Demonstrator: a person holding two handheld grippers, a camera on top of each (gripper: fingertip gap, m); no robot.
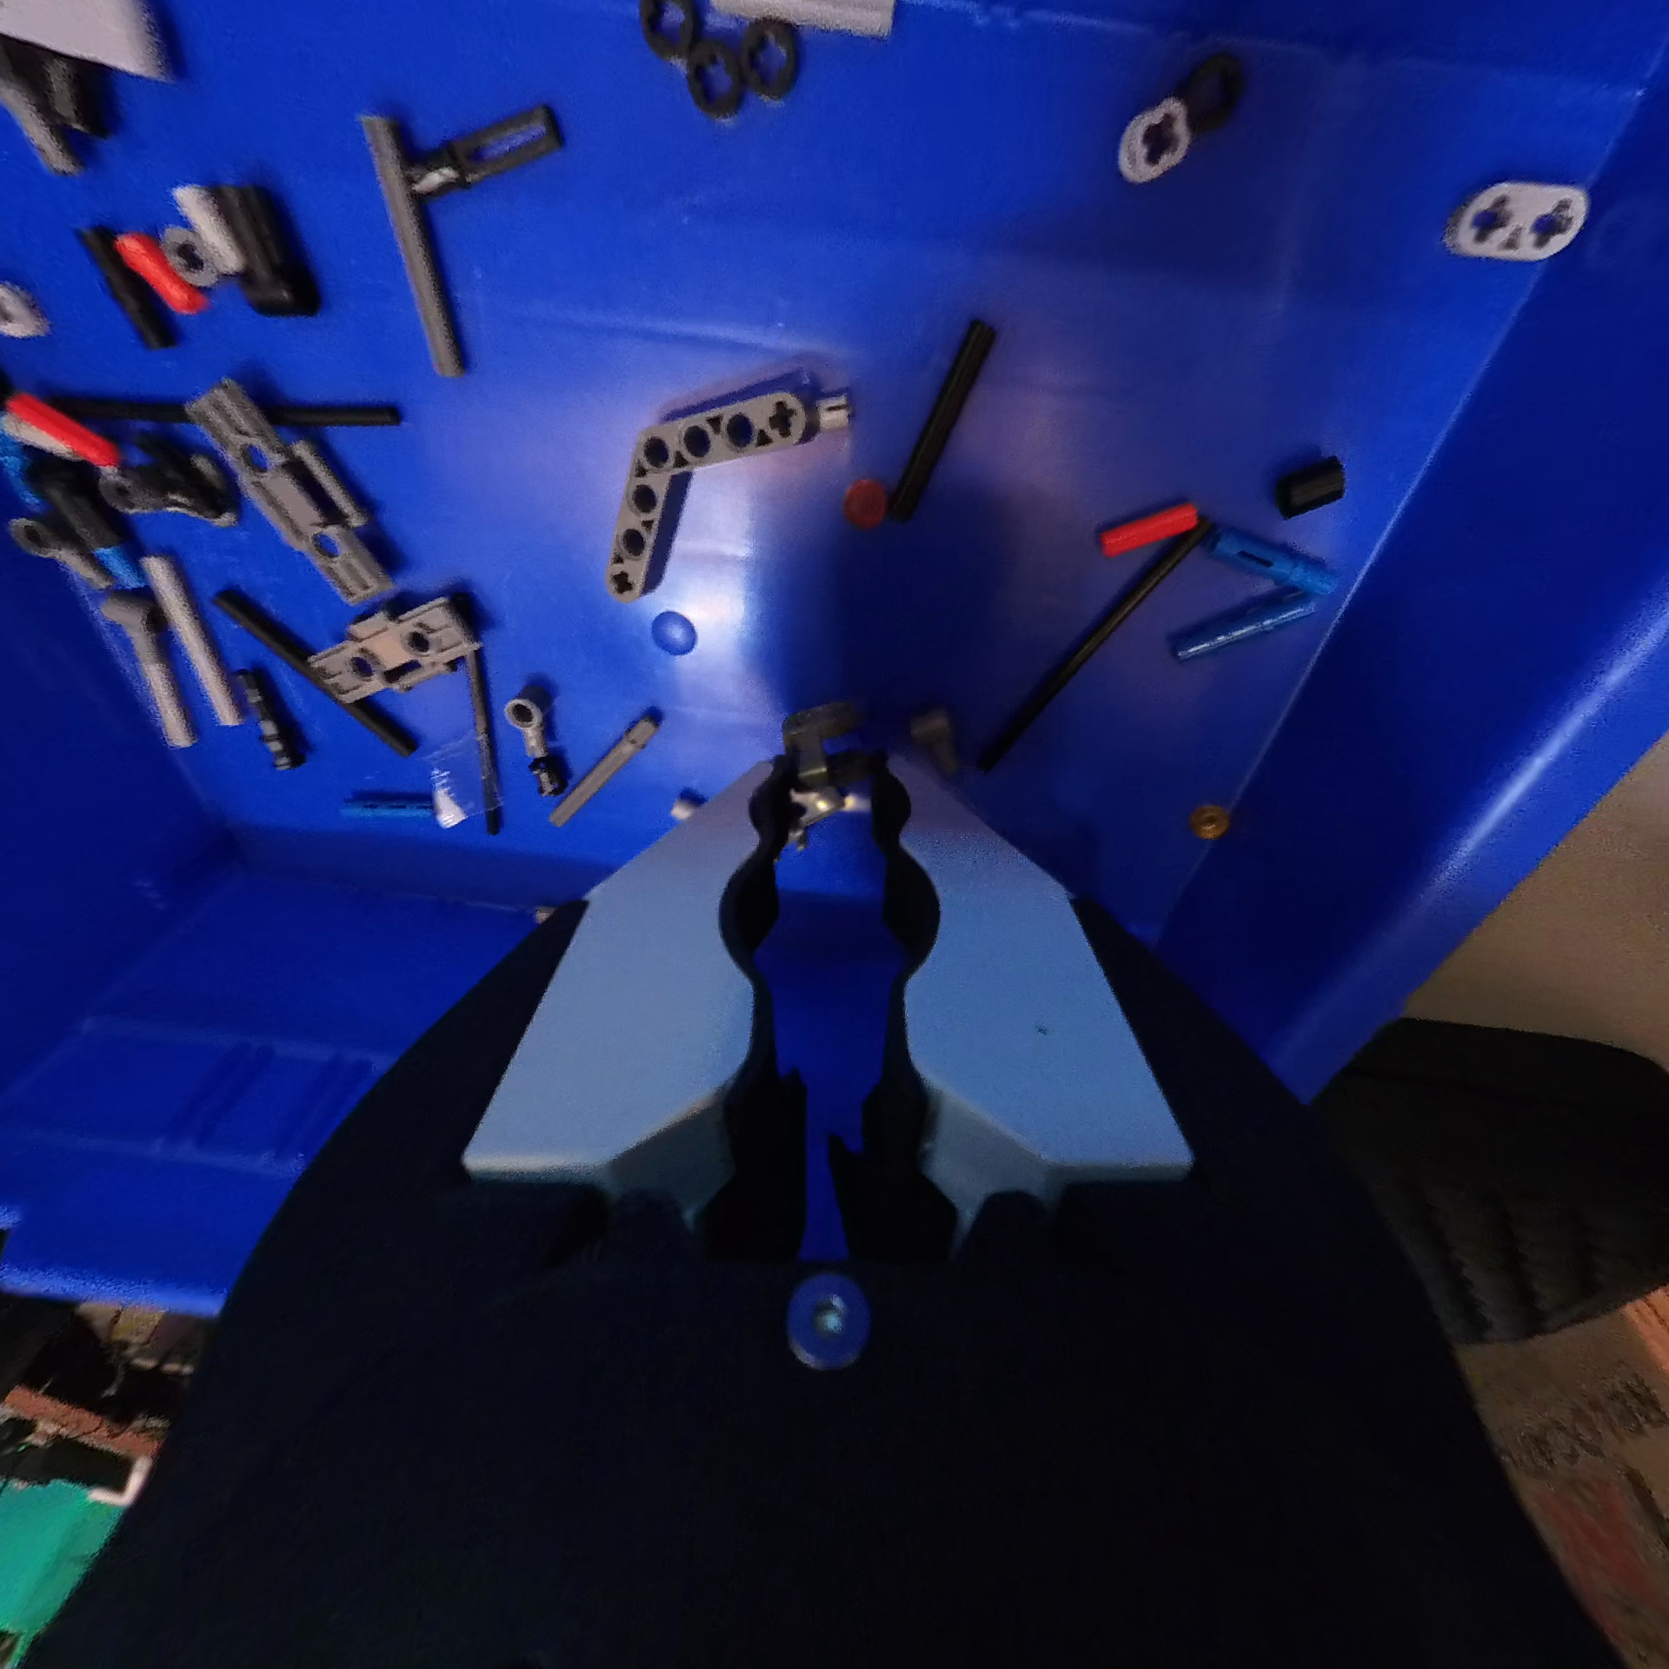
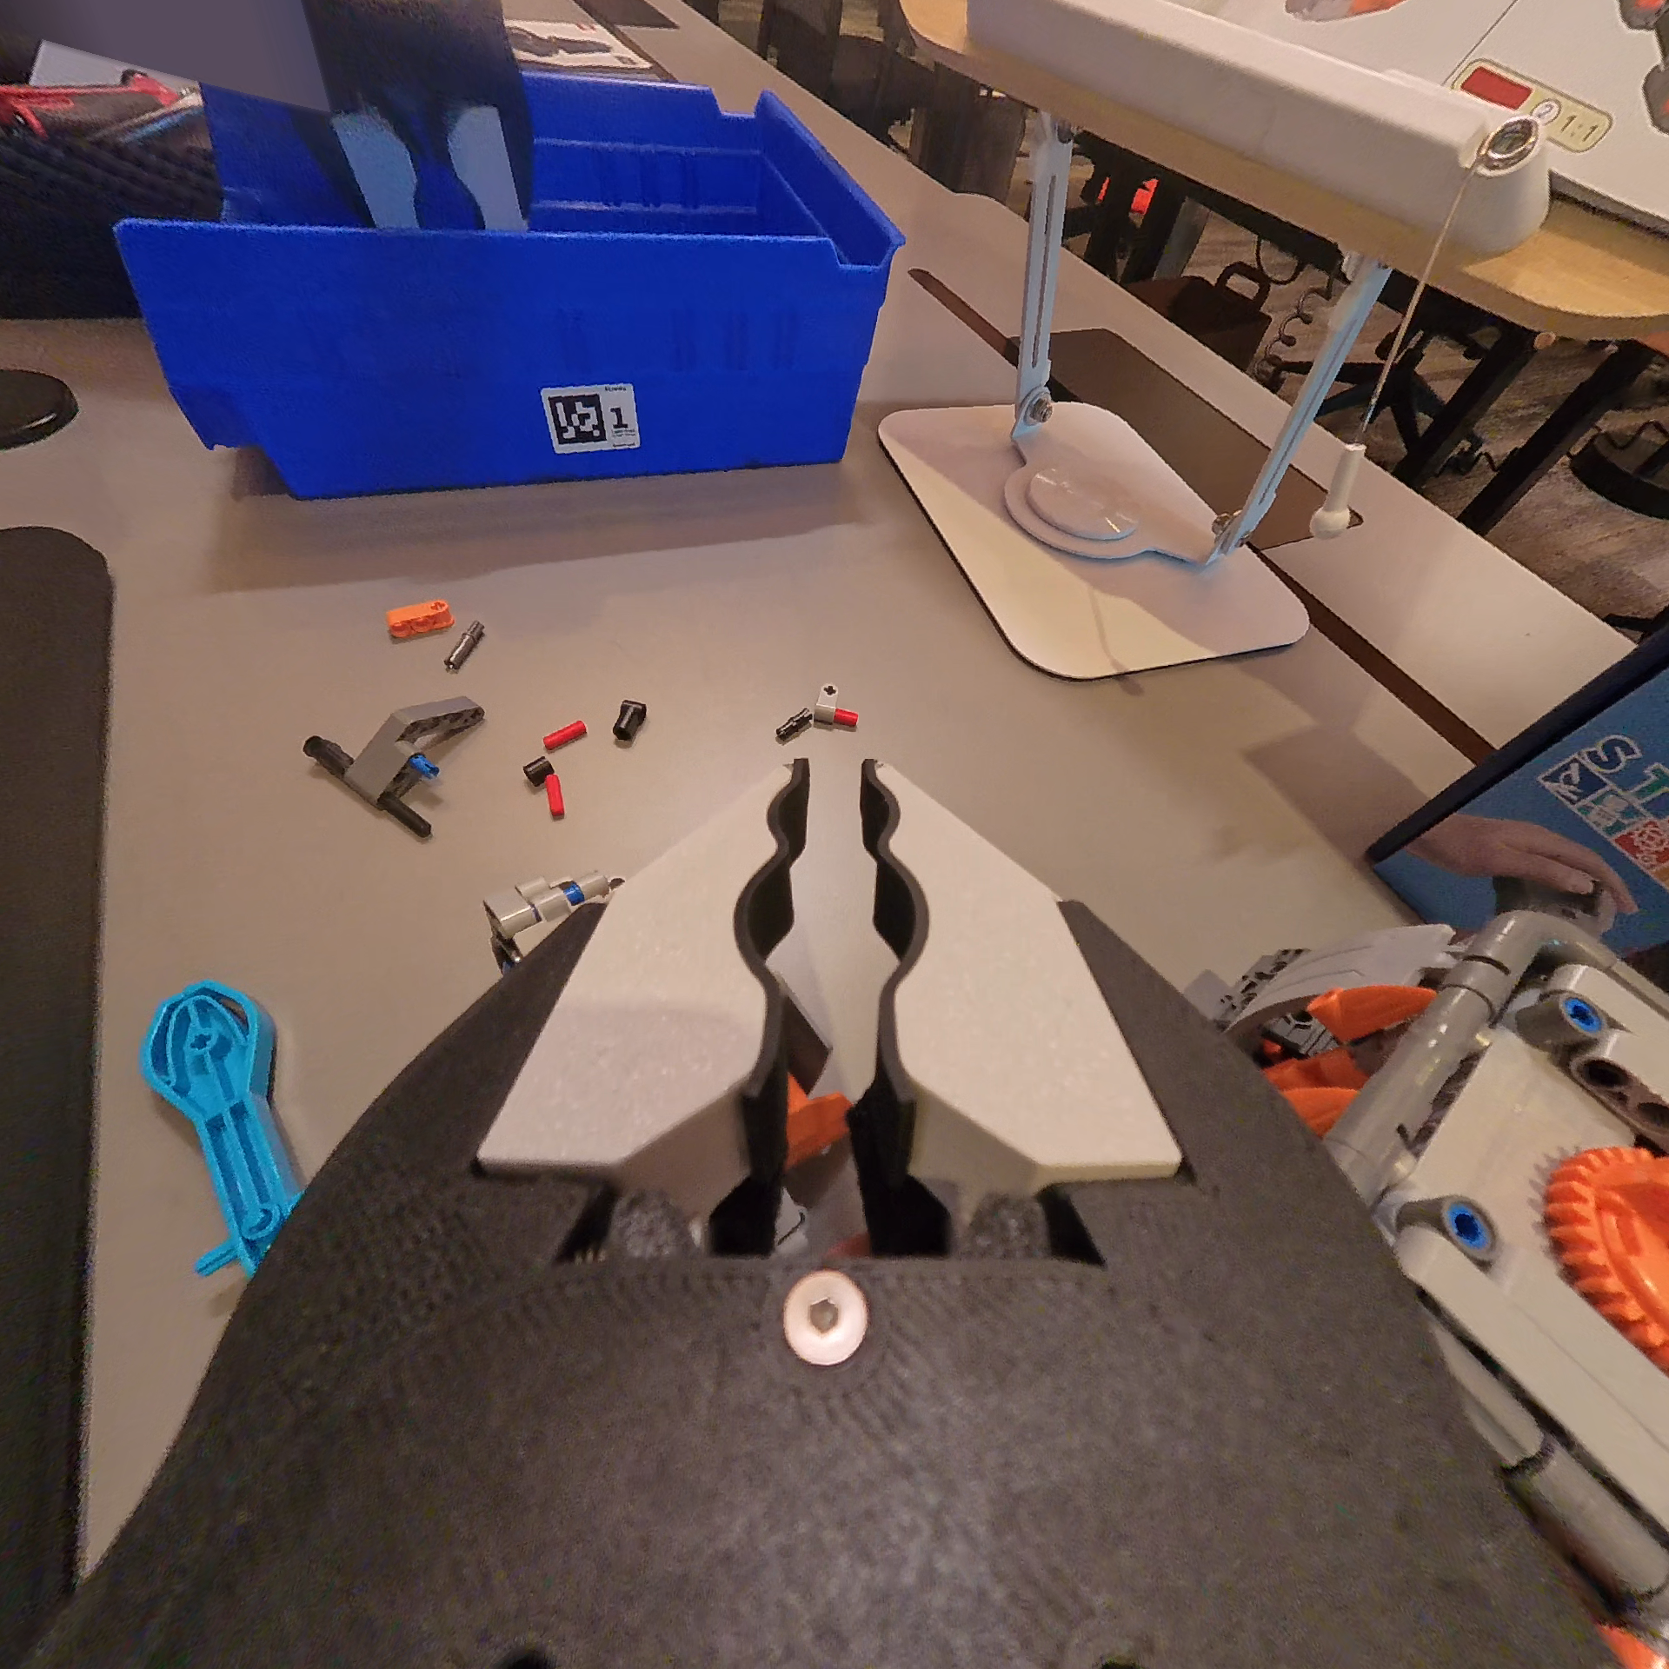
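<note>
The left gripper (image 1: 826, 768) reaches down inside a deep blue plastic bin (image 1: 1355, 813), its two pale grey fingers drawn in close at the tips and pinching a small dark grey plastic connector piece (image 1: 817, 736), which stands up just past the fingertips; the grip is at the very tips, probably because the piece is so small. The piece appears lifted a little clear of the bin floor, though motion blur makes this uncertain. Loose building-toy parts lie scattered over the bin floor: a grey angled beam with round holes (image 1: 686, 479) sits near the middle of the floor, beyond the fingertips, a thin black axle rod (image 1: 939, 420) lies to its right, and a short red pin (image 1: 1147, 528) and blue pins (image 1: 1255, 587) rest toward the bin's right wall. In the right wrist view, the right gripper (image 2: 835, 768) hovers low over a light grey table (image 2: 1129, 813), its fingers parted by a narrow gap and gripping nothing. The same blue bin (image 2: 506, 343) stands toward the table's far left, with the left gripper (image 2: 433, 172) dipping into it from above. Small red and black pins (image 2: 564, 736) and a grey beam on a black axle (image 2: 397, 759) lie on the table between the bin and the right gripper's tips. A turquoise plastic tool (image 2: 217, 1111) lies near the table's left edge, and a partly built grey and orange model (image 2: 1490, 1129) sits close by on the right gripper's right side. A white lamp base (image 2: 1102, 542) stands beyond, to the right of the bin.
</note>
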